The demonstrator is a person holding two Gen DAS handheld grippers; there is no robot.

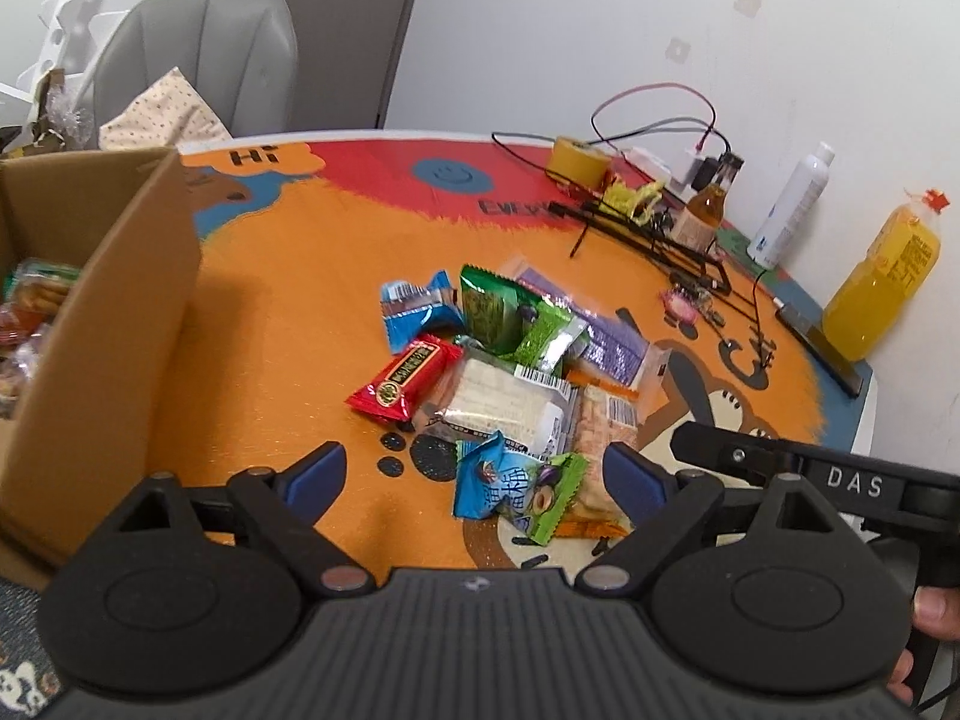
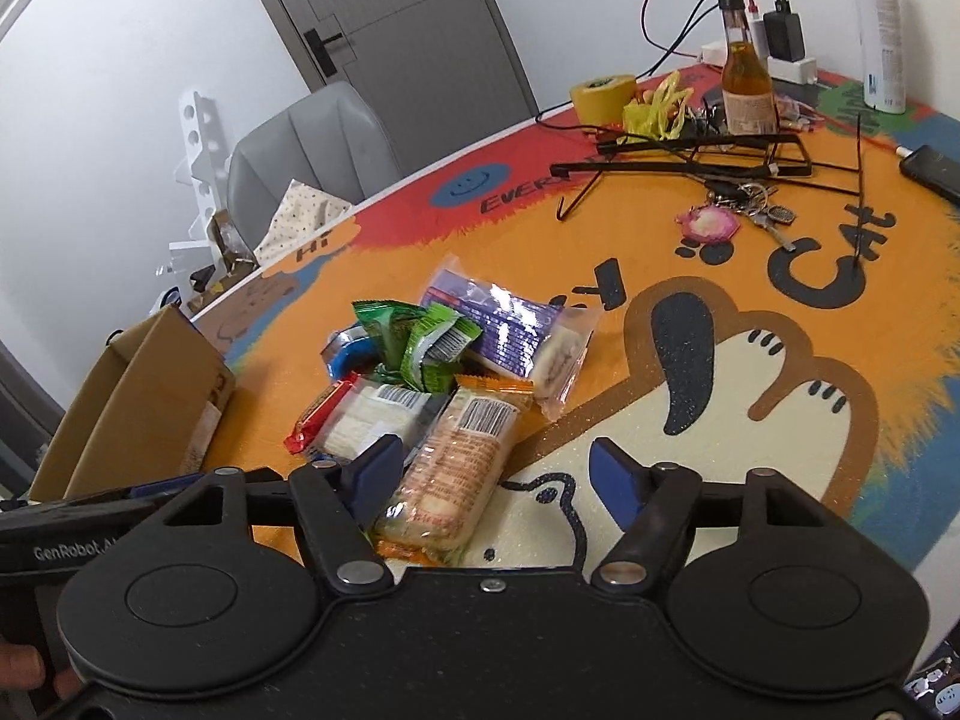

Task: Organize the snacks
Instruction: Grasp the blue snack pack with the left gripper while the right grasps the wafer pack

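Note:
A heap of snack packets lies on the orange cat-print table [image 1: 288,312]: a red one [image 1: 405,381], a clear pack of white wafers [image 1: 498,402], a green one [image 1: 510,318] and a purple one [image 1: 606,342]. My left gripper [image 1: 477,477] stands open over a small blue-and-green packet [image 1: 510,492], its pads clear of it. My right gripper [image 2: 495,474] is open around an orange biscuit pack [image 2: 456,462]; the left pad is close beside it and the right pad is apart. A cardboard box [image 1: 120,300] holding snacks stands at the left.
Along the far wall side stand a yellow tape roll [image 2: 603,95], a brown glass bottle [image 2: 747,87], a white spray bottle [image 2: 879,30], an orange juice bottle [image 1: 882,294], cables and a black wire frame [image 2: 690,159]. Keys [image 2: 756,207] lie nearby. A grey chair [image 1: 198,60] stands behind the table.

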